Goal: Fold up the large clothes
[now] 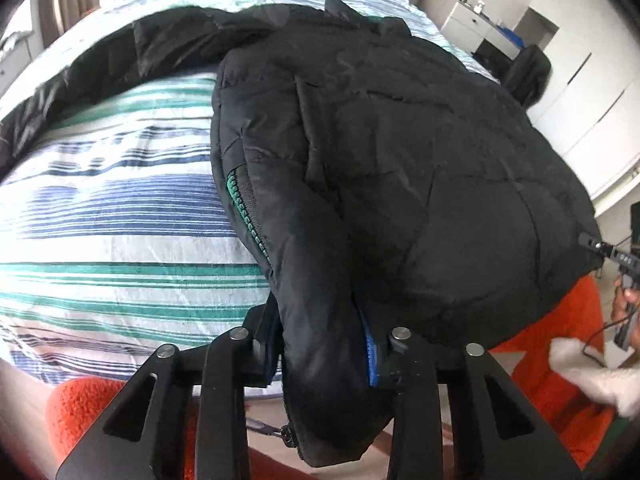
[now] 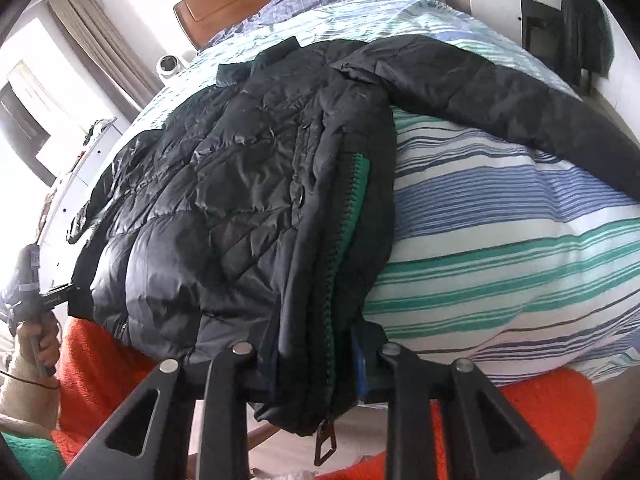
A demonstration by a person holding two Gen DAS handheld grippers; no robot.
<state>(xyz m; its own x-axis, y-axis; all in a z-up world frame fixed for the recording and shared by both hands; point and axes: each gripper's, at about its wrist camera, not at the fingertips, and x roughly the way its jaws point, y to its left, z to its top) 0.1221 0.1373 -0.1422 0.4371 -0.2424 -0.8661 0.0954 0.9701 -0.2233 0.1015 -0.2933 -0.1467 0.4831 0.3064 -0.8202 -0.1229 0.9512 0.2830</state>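
Lying lengthwise on the bed (image 2: pixel 520 216), the jacket (image 2: pixel 248 200) runs from its hem at the near edge, by us, to its collar toward the headboard (image 2: pixel 224 8); one sleeve (image 2: pixel 520 96) stretches sideways across the striped cover. We hold both grippers pitched steeply down at that hem. Our left gripper (image 1: pixel 324 356) is clamped on the hem's corner — black fabric and a blue zip edge fill the gap between its fingers (image 1: pixel 256 340). Our right gripper (image 2: pixel 316 364) pinches the zipped front edge, whose green-backed zipper (image 2: pixel 352 216) runs up the jacket's length, its pull (image 2: pixel 325 446) dangling below the fingers. In the right view, a hand (image 2: pixel 40 344) grips the other tool's handle at the far hem corner. The jacket is black, quilted, puffy and slightly shiny. An orange fleece blanket (image 2: pixel 540 412) lies along the bed's near edge.
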